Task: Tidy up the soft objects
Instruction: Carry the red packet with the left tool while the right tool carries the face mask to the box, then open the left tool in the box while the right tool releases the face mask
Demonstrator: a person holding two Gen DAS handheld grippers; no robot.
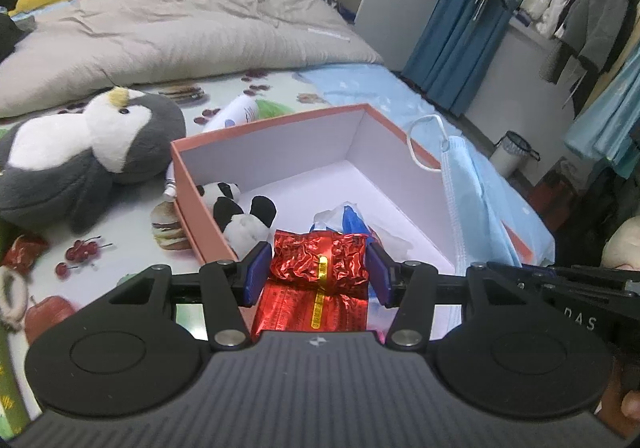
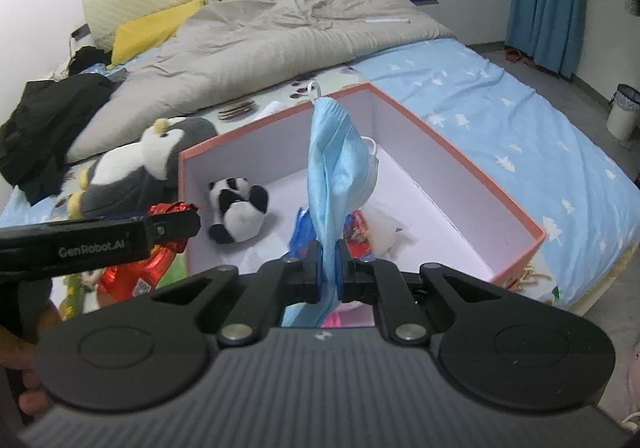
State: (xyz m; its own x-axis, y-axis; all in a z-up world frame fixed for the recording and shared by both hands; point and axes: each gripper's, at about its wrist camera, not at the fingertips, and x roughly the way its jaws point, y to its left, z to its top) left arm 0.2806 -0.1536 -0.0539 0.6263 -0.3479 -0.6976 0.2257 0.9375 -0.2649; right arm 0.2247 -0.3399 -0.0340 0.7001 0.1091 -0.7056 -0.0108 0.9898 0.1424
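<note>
A pink open box [image 1: 188, 184] [image 2: 460, 152] sits on the bed. Inside lie a small panda plush [image 1: 240, 216] [image 2: 238, 208] and a crumpled blue and white wrapper [image 1: 344, 220] [image 2: 300, 228]. My left gripper [image 1: 318, 272] is shut on a red foil packet [image 1: 320, 264] at the box's near edge; it shows at the left of the right wrist view [image 2: 176, 224]. My right gripper [image 2: 327, 268] is shut on a blue face mask [image 2: 332, 168] held upright over the box; the mask hangs at the right of the left wrist view [image 1: 468, 200].
A large grey penguin plush [image 1: 80, 152] [image 2: 140, 164] lies left of the box. A white tube [image 1: 236, 112] lies behind the box. A grey duvet [image 1: 180, 28], yellow pillow [image 2: 156, 28] and black clothes [image 2: 44, 120] lie further back. A bin [image 2: 622, 112] stands on the floor.
</note>
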